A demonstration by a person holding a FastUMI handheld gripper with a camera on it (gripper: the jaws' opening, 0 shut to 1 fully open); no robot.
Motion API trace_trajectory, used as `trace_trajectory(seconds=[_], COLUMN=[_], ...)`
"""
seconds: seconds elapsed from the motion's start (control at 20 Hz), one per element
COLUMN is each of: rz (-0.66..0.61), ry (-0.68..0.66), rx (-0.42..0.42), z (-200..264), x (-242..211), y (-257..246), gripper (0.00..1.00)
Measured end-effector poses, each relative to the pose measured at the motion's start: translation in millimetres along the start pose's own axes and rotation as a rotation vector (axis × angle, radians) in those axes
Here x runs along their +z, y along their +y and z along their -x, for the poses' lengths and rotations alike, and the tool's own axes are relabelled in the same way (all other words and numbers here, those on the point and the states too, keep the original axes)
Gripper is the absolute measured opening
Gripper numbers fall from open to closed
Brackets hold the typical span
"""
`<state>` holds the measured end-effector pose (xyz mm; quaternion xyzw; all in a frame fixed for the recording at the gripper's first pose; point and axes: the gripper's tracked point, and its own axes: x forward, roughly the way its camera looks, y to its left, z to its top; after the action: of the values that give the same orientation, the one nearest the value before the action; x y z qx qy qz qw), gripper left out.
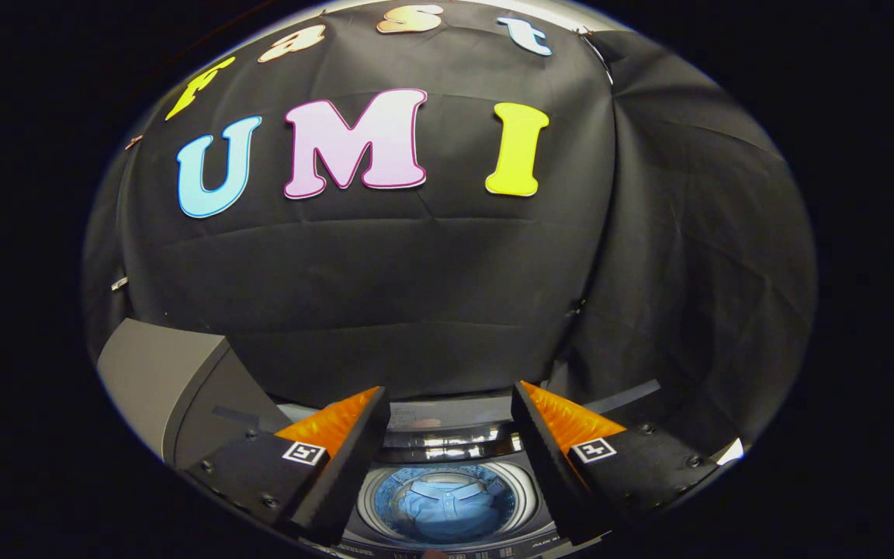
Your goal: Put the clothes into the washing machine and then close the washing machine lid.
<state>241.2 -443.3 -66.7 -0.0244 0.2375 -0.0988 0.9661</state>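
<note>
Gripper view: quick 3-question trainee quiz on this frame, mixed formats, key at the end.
1. True or false: the fingers are shut on the blue garment.
2. Where does the blue garment lie? A) in the washing machine drum B) draped over the raised lid C) on the floor
3. Fill in: the lid stands ____, beside the one finger.

Key: 1 false, the fingers are open with nothing between them. 2 A. 3 open.
</note>
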Motion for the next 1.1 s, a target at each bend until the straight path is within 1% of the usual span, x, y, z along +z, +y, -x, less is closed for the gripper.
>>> trace_trajectory(seconds=[0.3,0.4,0.55,0.8,0.9,1.1], rz=[0.0,0.0,0.012,0.011,0.016,0.006], ry=[0.011,0.028,0.139,0.255,0.294,0.336], rx=[0.0,-0.003,0.003,0.018,0.012,0.002], z=[10.8,12.2,12.7,16.2,18.6,19.5], x=[-12.7,-23.5,-65.4,-138.9,-160.8,-184.3], y=[-1.3,-2.2,0.0,4.5,-0.9,-5.9], gripper=[0.99,0.98,0.98,0.98,0.98,0.98])
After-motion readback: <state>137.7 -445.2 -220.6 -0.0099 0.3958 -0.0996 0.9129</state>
